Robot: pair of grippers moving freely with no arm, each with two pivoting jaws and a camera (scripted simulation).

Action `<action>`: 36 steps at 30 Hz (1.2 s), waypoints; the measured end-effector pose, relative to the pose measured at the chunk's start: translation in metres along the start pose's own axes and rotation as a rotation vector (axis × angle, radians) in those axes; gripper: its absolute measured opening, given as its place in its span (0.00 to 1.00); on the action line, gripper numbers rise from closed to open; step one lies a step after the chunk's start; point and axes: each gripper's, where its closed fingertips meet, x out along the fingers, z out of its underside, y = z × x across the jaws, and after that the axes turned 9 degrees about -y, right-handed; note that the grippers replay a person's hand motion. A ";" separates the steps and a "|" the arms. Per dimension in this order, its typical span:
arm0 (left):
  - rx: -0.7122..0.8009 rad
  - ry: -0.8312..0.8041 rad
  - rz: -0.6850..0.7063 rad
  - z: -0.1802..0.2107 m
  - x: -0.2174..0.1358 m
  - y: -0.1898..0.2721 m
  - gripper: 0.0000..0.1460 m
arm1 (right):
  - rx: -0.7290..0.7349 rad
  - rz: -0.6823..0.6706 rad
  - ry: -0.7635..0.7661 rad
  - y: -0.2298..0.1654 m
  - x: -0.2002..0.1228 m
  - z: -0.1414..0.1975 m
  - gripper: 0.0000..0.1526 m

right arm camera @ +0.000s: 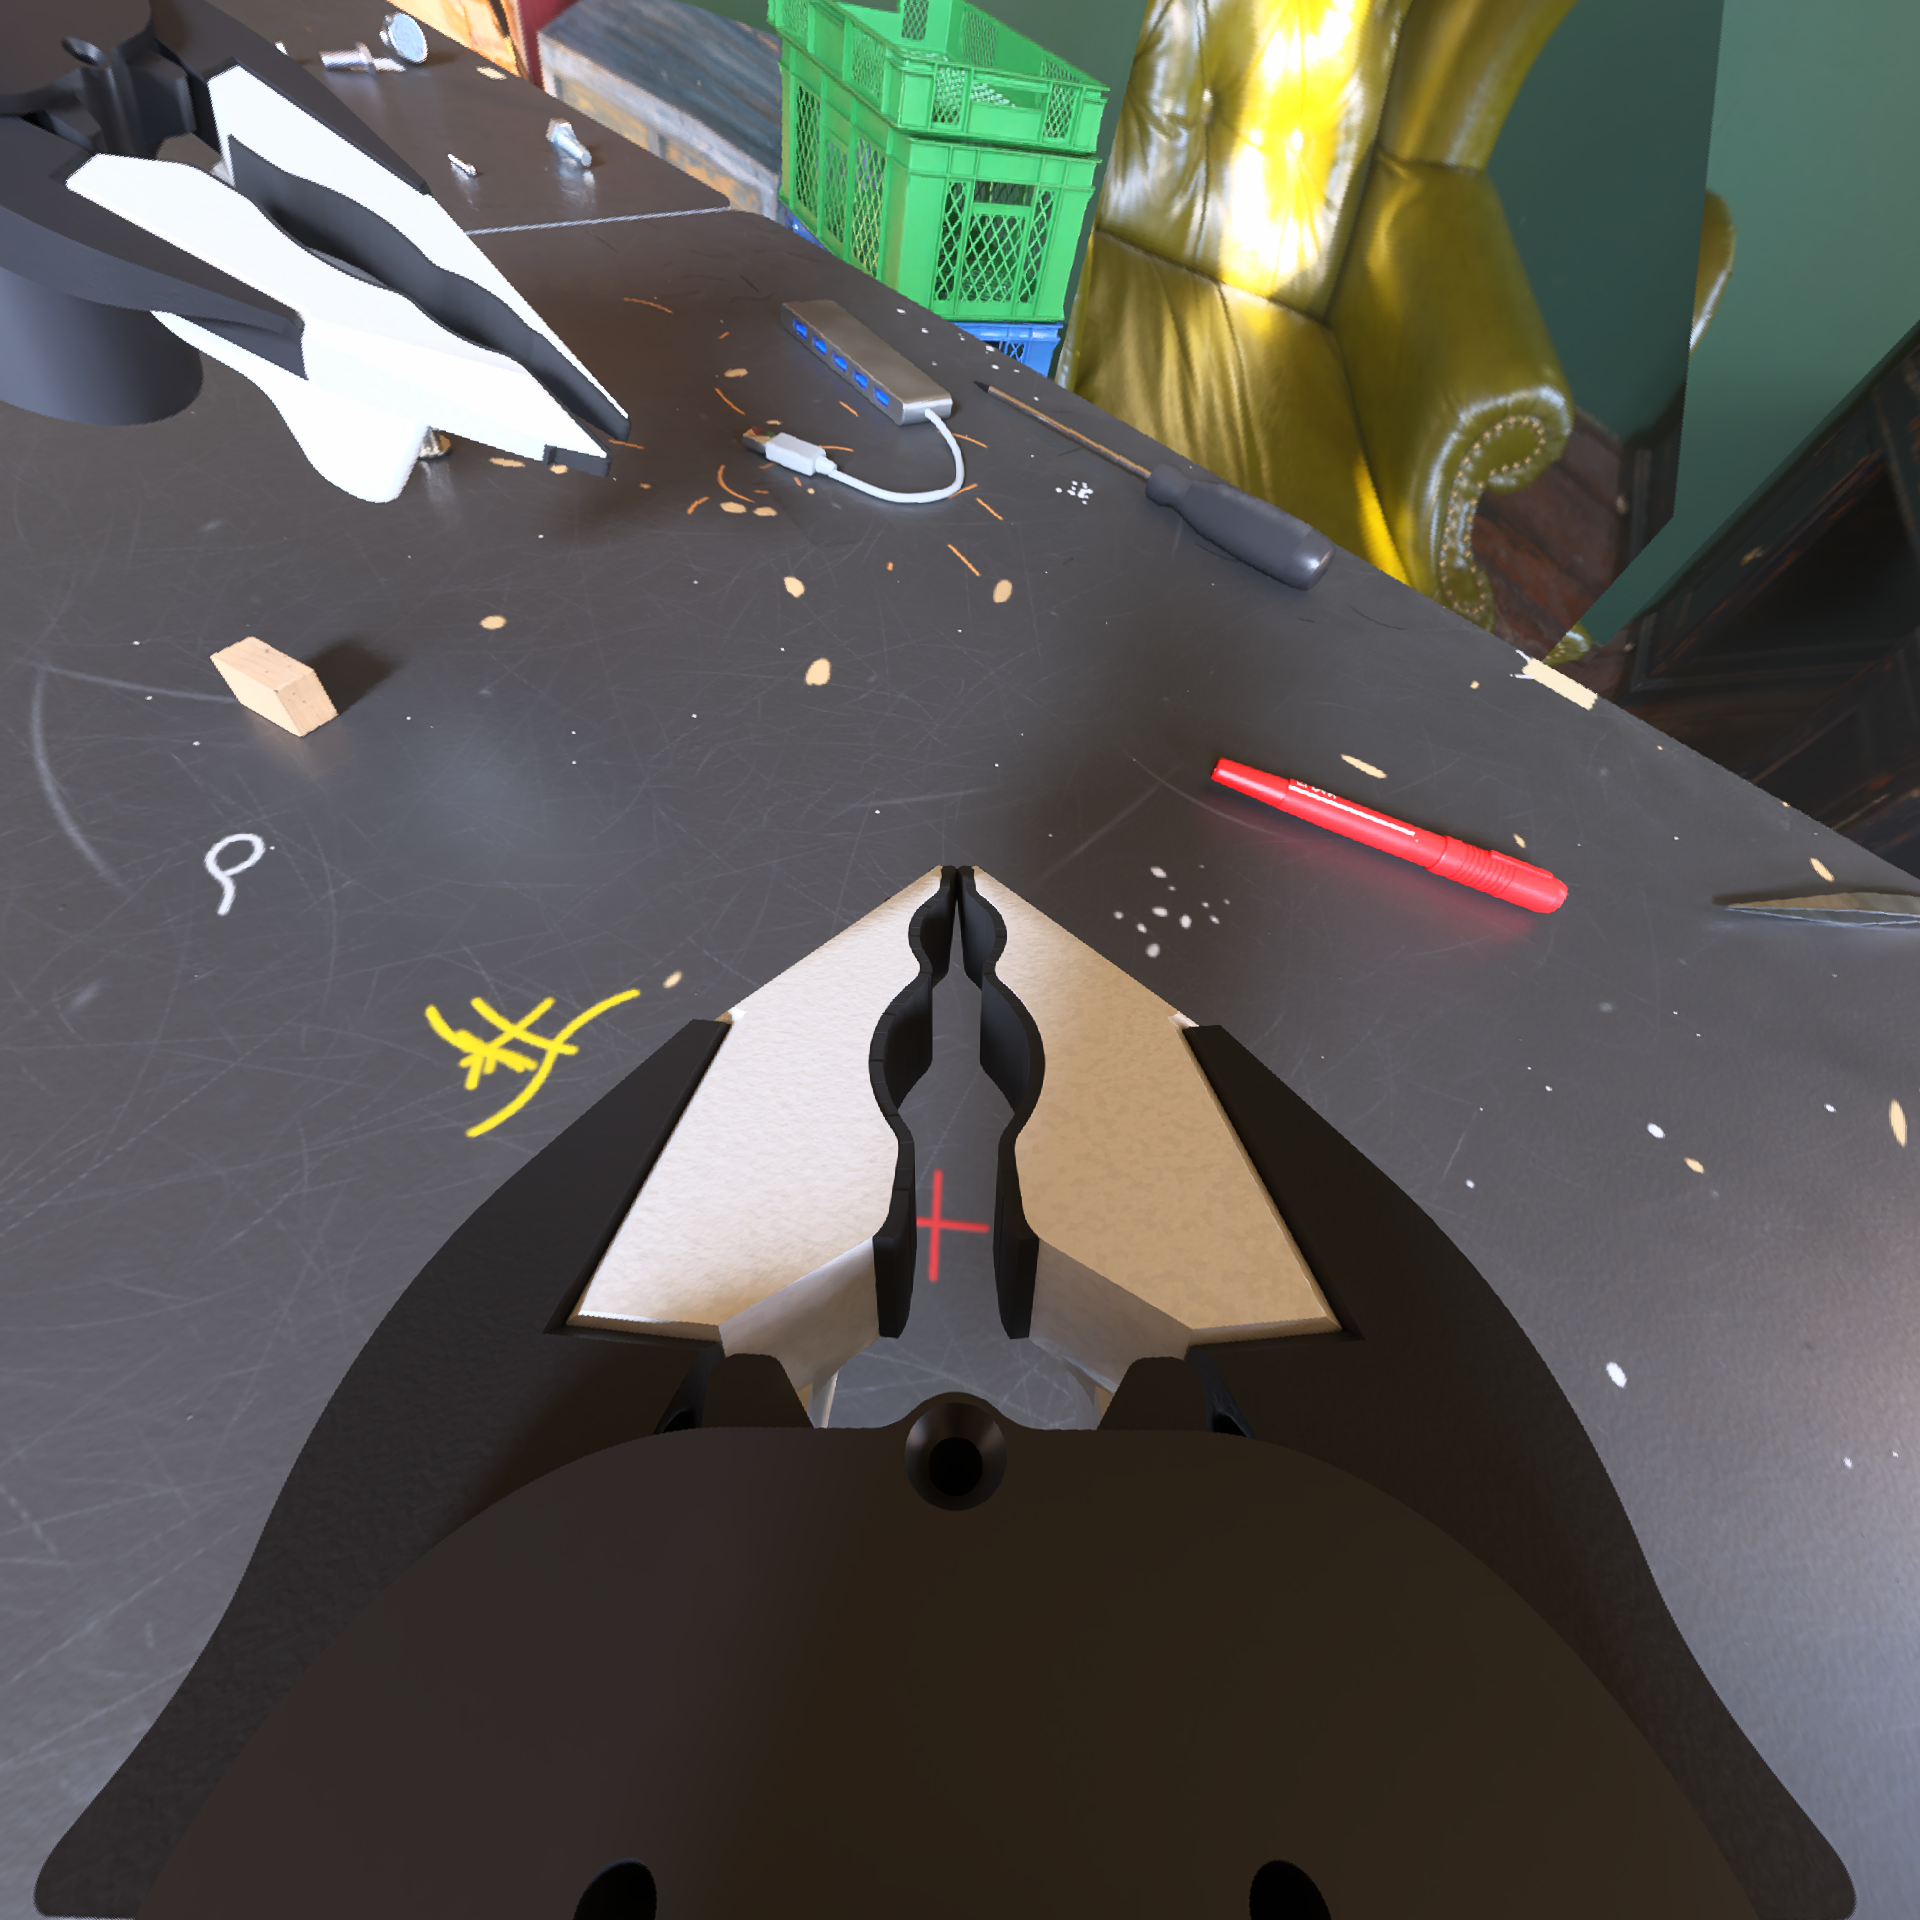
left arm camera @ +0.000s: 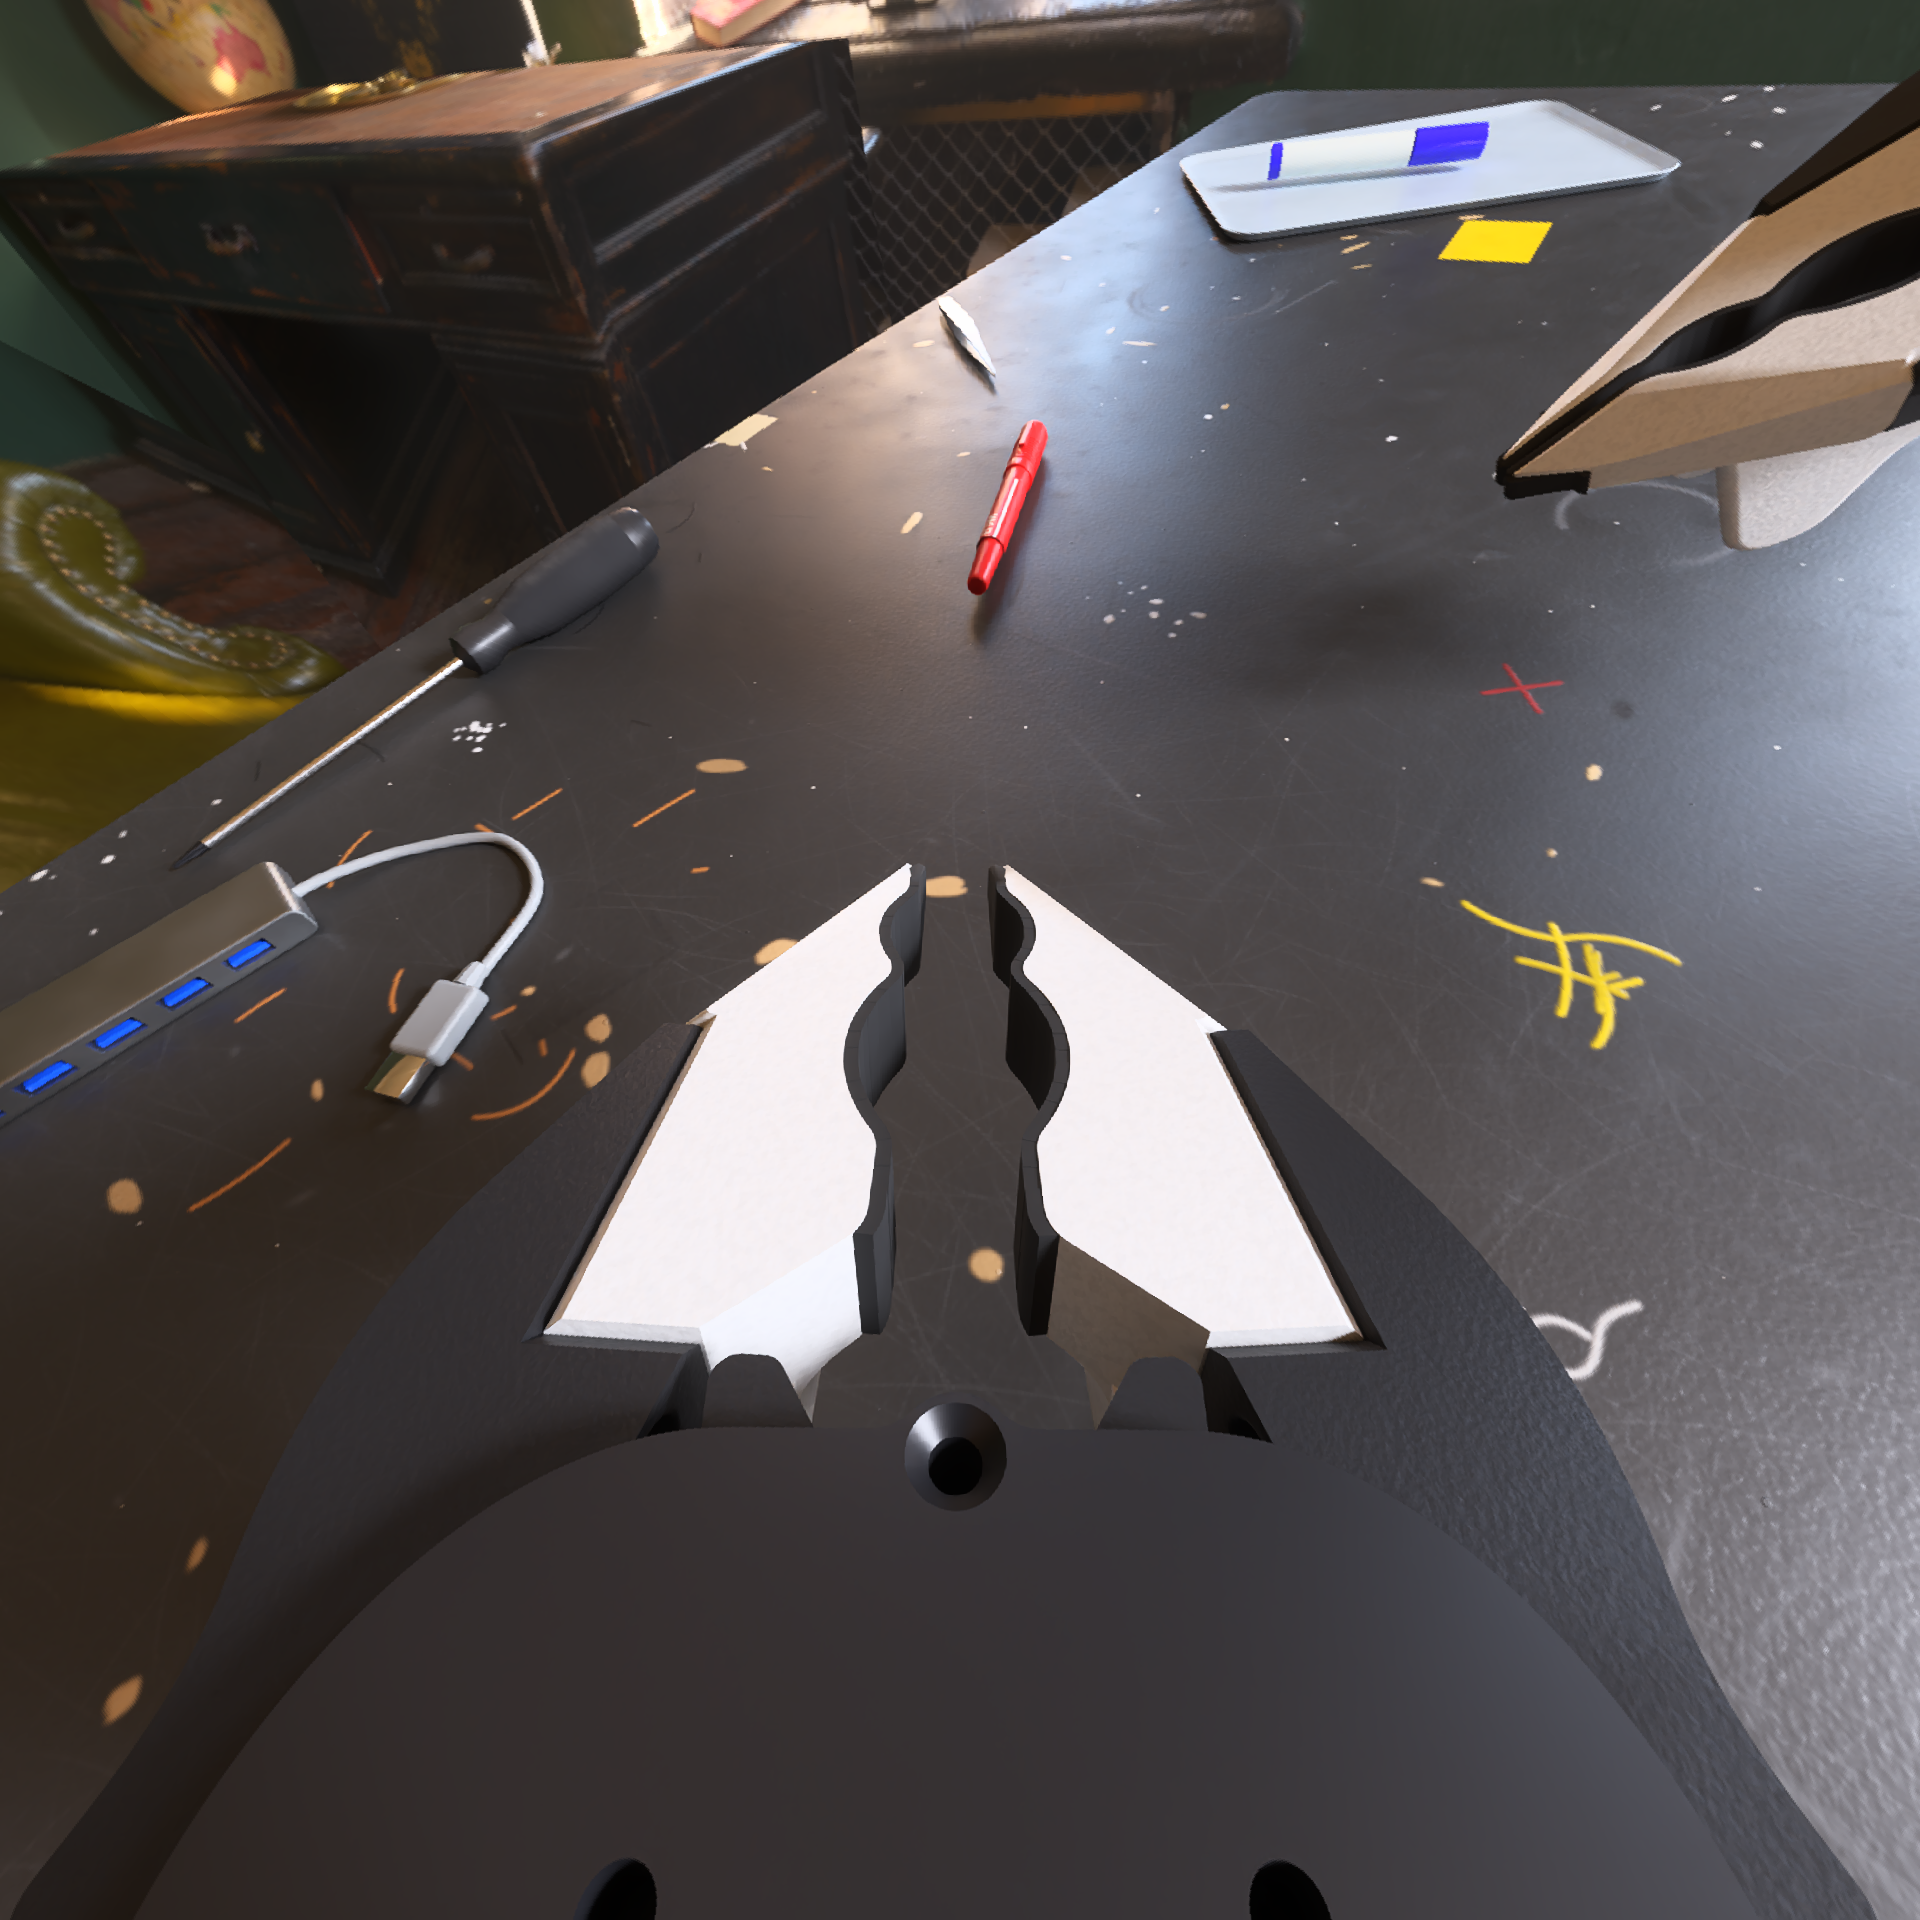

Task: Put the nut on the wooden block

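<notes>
The wooden block (right arm camera: 275, 686) lies on the dark table, left of my right gripper and in front of the left one. My left gripper (left arm camera: 956, 878) has white fingers, stands narrowly open and holds nothing; it also shows in the right wrist view (right arm camera: 597, 442). A small metal piece (right arm camera: 434, 447), possibly the nut, peeks out under its white finger, mostly hidden. My right gripper (right arm camera: 956, 873) has tan fingers, is shut and empty above a red cross mark (right arm camera: 940, 1226). It also shows in the left wrist view (left arm camera: 1507, 480).
A red marker (right arm camera: 1387, 831), a screwdriver (right arm camera: 1236, 520) and a USB hub (right arm camera: 868, 358) with its cable lie near the far table edge. Loose bolts (right arm camera: 566, 140) lie beyond. A tray (left arm camera: 1558, 171) and a yellow square (left arm camera: 1494, 241) lie far off. Green crates (right arm camera: 935, 156) stand off the table.
</notes>
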 end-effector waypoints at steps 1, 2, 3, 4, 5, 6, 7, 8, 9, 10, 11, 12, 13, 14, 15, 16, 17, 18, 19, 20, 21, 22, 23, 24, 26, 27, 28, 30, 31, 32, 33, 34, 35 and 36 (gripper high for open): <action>-0.001 0.001 -0.004 0.000 0.000 -0.001 0.08 | 0.000 -0.002 0.003 0.000 -0.001 -0.001 0.00; -0.001 0.001 -0.007 0.000 -0.001 -0.002 0.08 | -0.002 -0.005 0.007 -0.001 -0.001 -0.001 0.00; 0.000 0.002 -0.009 -0.001 -0.001 -0.002 0.08 | -0.007 -0.007 0.011 -0.002 -0.002 -0.002 0.00; 0.001 0.007 -0.010 -0.001 -0.002 -0.002 0.08 | -0.014 -0.006 0.013 -0.003 -0.002 -0.003 0.00; 0.003 0.010 -0.012 -0.002 -0.002 -0.002 0.08 | -0.023 -0.005 0.013 -0.004 -0.002 -0.003 0.00; 0.007 0.010 -0.014 -0.002 -0.002 -0.002 0.08 | -0.030 -0.001 0.010 -0.004 -0.001 -0.003 0.00; 0.009 0.009 -0.016 -0.002 -0.002 -0.002 0.08 | -0.034 0.003 0.005 -0.005 -0.001 -0.002 0.00; 0.010 0.009 -0.016 -0.002 -0.002 -0.002 0.08 | -0.036 0.004 -0.001 -0.005 0.000 -0.002 0.00; 0.009 0.010 -0.014 -0.002 -0.002 -0.002 0.08 | -0.037 0.004 -0.004 -0.005 0.000 -0.001 0.00; 0.008 0.011 -0.013 -0.002 -0.002 -0.002 0.08 | -0.036 0.004 -0.004 -0.005 0.001 -0.001 0.00; 0.009 0.012 -0.014 -0.002 -0.003 -0.002 0.08 | -0.036 0.003 -0.004 -0.005 0.001 -0.001 0.00; 0.010 0.014 -0.015 -0.002 -0.003 -0.002 0.08 | -0.035 0.003 -0.003 -0.004 0.001 -0.001 0.00; 0.011 0.015 -0.016 -0.003 -0.003 -0.002 0.08 | -0.034 0.003 -0.002 -0.004 0.001 -0.001 0.00; 0.011 0.017 -0.017 -0.003 -0.004 -0.002 0.08 | -0.034 0.003 -0.001 -0.004 0.000 -0.001 0.00; 0.011 0.019 -0.018 -0.003 -0.004 -0.002 0.08 | -0.033 0.003 0.001 -0.004 0.000 -0.001 0.00; 0.011 0.019 -0.018 -0.003 -0.004 -0.002 0.08 | -0.032 0.005 0.001 -0.003 0.000 -0.001 0.00; 0.010 0.018 -0.017 -0.003 -0.004 -0.002 0.08 | -0.031 0.008 0.001 -0.003 0.000 -0.001 0.00; 0.009 0.018 -0.016 -0.003 -0.004 -0.002 0.08 | -0.030 0.015 0.002 -0.001 -0.001 -0.001 0.00; 0.009 0.019 -0.016 -0.003 -0.004 -0.002 0.08 | -0.029 0.024 0.007 0.000 -0.002 -0.002 0.00; 0.009 0.020 -0.015 -0.003 -0.004 -0.002 0.08 | -0.025 0.033 0.014 0.002 -0.004 -0.002 0.00; 0.011 0.020 -0.016 -0.003 -0.004 -0.002 0.08 | -0.019 0.038 0.023 0.004 -0.006 -0.003 0.00; 0.012 0.020 -0.015 -0.003 -0.004 -0.002 0.08 | -0.011 0.038 0.031 0.006 -0.008 -0.004 0.00; 0.013 0.019 -0.014 -0.003 -0.004 -0.001 0.08 | -0.003 0.039 0.040 0.007 -0.010 -0.005 0.00; 0.014 0.018 -0.013 -0.003 -0.003 -0.001 0.08 | 0.003 0.039 0.049 0.008 -0.011 -0.006 0.00; 0.015 0.016 -0.011 -0.002 -0.003 0.000 0.08 | 0.009 0.036 0.059 0.008 -0.013 -0.008 0.00; 0.016 0.016 -0.011 -0.002 -0.003 0.000 0.08 | 0.006 0.035 0.058 0.008 -0.012 -0.008 0.00; 0.017 0.016 -0.012 -0.002 -0.003 0.000 0.08 | 0.002 0.035 0.055 0.007 -0.012 -0.008 0.00; 0.017 0.015 -0.013 -0.002 -0.002 0.000 0.08 | -0.008 0.032 0.045 0.005 -0.010 -0.007 0.00; 0.016 0.015 -0.013 -0.002 -0.002 0.000 0.08 | -0.013 0.030 0.041 0.004 -0.009 -0.006 0.00; 0.015 0.015 -0.012 -0.002 -0.002 0.000 0.08 | -0.017 0.029 0.038 0.003 -0.009 -0.006 0.00; 0.015 0.014 -0.012 -0.002 -0.002 0.000 0.08 | -0.020 0.028 0.035 0.003 -0.008 -0.006 0.00; 0.015 0.014 -0.012 -0.001 -0.002 0.000 0.08 | -0.021 0.028 0.033 0.002 -0.008 -0.006 0.00; 0.016 0.014 -0.012 -0.001 -0.002 0.000 0.08 | -0.021 0.028 0.033 0.002 -0.008 -0.006 0.00; 0.016 0.014 -0.012 -0.001 -0.002 0.000 0.08 | -0.020 0.027 0.034 0.002 -0.008 -0.006 0.00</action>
